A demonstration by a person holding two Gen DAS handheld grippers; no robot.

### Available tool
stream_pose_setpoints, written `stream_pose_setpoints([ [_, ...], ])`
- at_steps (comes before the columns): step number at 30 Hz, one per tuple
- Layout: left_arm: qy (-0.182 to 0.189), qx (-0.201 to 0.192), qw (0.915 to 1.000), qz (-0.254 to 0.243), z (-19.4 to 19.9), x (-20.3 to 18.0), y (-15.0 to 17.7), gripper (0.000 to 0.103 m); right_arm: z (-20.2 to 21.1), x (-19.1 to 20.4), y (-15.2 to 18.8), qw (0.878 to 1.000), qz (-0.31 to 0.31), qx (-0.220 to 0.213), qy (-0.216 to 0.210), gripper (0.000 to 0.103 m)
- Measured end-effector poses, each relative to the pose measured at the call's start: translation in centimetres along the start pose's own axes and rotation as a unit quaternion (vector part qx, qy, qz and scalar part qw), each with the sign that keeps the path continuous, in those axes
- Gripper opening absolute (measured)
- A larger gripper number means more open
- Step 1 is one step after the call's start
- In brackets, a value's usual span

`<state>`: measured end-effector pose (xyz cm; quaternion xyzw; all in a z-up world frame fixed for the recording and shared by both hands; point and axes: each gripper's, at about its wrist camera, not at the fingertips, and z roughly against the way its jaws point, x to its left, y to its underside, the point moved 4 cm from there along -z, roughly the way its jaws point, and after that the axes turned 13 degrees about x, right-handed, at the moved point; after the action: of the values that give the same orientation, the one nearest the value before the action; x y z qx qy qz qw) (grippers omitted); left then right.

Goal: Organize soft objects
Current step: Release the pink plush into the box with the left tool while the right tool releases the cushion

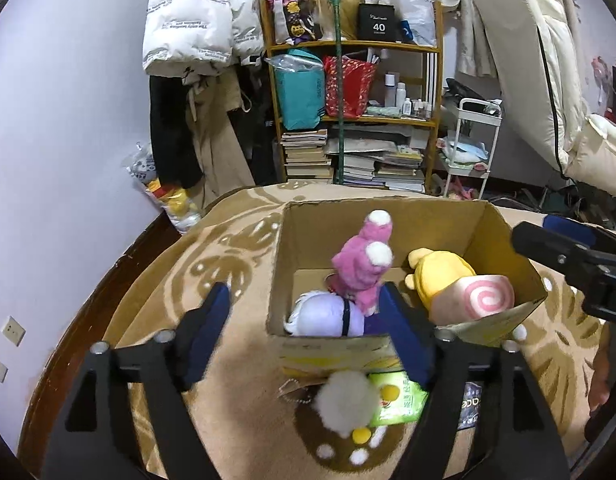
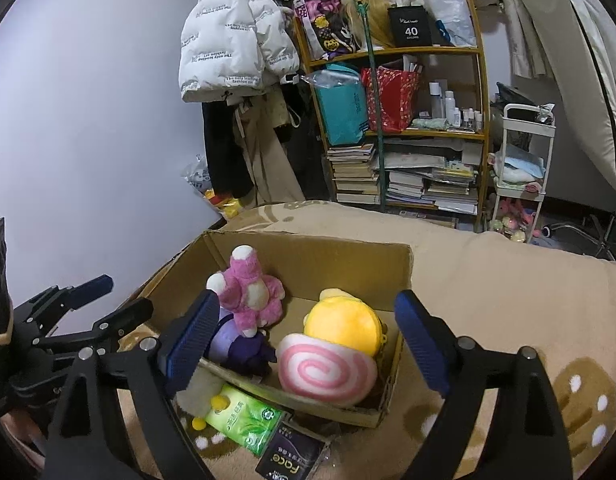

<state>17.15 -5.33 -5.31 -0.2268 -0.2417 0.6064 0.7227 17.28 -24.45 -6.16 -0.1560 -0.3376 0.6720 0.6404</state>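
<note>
**Sitting in the box: four soft toys**

Hovering released, the left claw (image 1: 308, 320) grips nothing. Inside the cardboard box (image 2: 308, 252) lie a pink plush (image 2: 250, 294), purple plush (image 2: 244, 350), yellow plush (image 2: 344, 320) and swirl cushion (image 2: 326, 374). Right claw (image 2: 304, 344) spread, empty.

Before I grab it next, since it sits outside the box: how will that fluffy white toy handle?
The fluffy white toy looks plush, so it will probably squash between the fingers and feel light. Its rounded body may roll or slide on the rug if nudged. The long fuzz could slip a little, so pinch across its middle.
</note>
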Motion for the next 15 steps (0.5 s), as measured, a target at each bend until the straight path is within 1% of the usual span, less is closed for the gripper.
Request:
stream_pose_setpoints([
  [1, 0.001, -0.001, 1.0000, 0.003, 0.2, 0.2, 0.1, 0.086, 0.3, 0.1, 0.1, 1.000, 0.001, 0.001, 0.003, 0.095],
  [2, 0.000, -0.003, 1.0000, 0.006, 0.6, 0.4, 0.3, 0.089, 0.5, 0.2, 0.4, 1.000, 0.001, 0.001, 0.007, 0.101],
  [3, -0.001, -0.005, 1.0000, 0.007, 0.8, 0.5, 0.4, 0.091, 0.8, 0.3, 0.5, 1.000, 0.002, -0.001, 0.011, 0.103],
  [11, -0.007, 0.012, 0.9999, 0.005, 2.3, 1.2, 2.7, 0.094, 3.9, 0.7, 2.1, 1.000, -0.004, -0.012, 0.024, 0.103],
  [15, -0.006, 0.019, 0.9996, 0.018, 3.2, 2.1, 3.6, 0.094, 5.3, 0.5, 3.2, 1.000, -0.020, -0.012, 0.013, 0.103],
])
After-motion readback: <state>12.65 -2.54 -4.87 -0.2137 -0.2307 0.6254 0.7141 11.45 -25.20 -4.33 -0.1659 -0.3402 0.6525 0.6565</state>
